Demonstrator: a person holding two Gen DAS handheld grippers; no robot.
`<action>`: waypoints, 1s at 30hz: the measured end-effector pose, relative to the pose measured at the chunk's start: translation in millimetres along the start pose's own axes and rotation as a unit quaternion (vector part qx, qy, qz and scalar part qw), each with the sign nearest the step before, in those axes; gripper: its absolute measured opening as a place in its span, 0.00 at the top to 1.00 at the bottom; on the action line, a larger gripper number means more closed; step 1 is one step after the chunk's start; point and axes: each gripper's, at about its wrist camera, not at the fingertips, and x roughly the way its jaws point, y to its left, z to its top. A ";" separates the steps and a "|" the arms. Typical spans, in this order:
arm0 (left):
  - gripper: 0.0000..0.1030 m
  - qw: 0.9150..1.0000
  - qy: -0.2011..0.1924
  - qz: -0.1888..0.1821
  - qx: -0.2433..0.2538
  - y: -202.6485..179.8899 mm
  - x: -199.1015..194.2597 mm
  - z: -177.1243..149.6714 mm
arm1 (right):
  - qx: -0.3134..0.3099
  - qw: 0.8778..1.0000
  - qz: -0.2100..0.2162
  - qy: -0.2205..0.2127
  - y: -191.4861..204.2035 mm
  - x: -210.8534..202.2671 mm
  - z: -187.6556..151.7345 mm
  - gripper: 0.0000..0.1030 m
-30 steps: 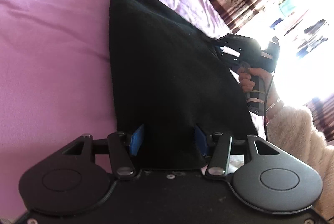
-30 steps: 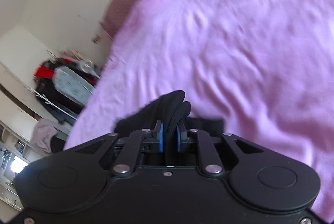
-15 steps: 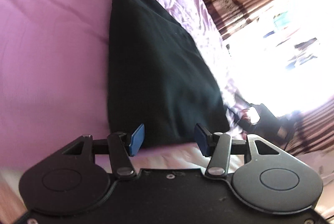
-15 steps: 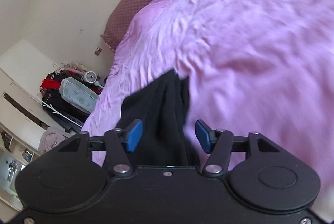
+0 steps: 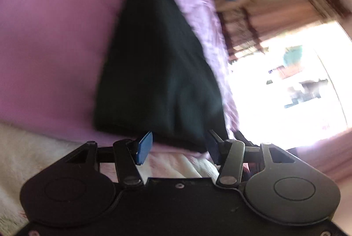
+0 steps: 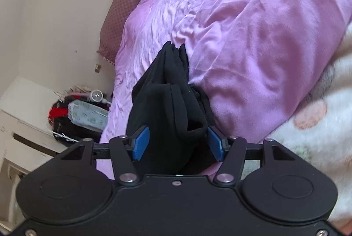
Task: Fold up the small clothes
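Black garment (image 5: 158,73) lies on the pink bedsheet (image 5: 52,42), near the sheet's close edge, beside the fluffy white blanket (image 6: 308,139). Left gripper (image 5: 179,144) jaws are released, hovering just short of the garment's near hem, nothing between them. Right gripper (image 6: 178,143) jaws are spread too, cloth between the pads but not pinched. Next fold, I'd guess: grab both near corners evenly, lift low, keep edges aligned. Garment looks soft and dark, folded into a long narrow stack, layered edges bunched at the right gripper's end.
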 end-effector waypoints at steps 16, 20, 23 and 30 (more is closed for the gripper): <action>0.55 0.986 -0.116 -0.014 -0.118 21.7 -0.4 -5.4 | 0.035 0.999 -0.010 -0.014 1.6 11.7 -6.9 0.76; 0.89 0.985 -0.154 -0.029 -0.074 13.5 -24.8 2.2 | 0.025 0.999 0.013 -0.027 13.9 2.6 -10.6 0.88; 0.91 0.985 -0.158 -0.015 -0.065 18.2 -33.7 5.0 | 0.020 0.999 0.020 -0.027 20.7 -4.5 -15.1 0.90; 0.87 0.989 -0.124 0.040 -0.071 53.8 -15.9 -4.6 | 0.087 0.995 -0.034 -0.016 -30.5 9.9 -32.3 0.90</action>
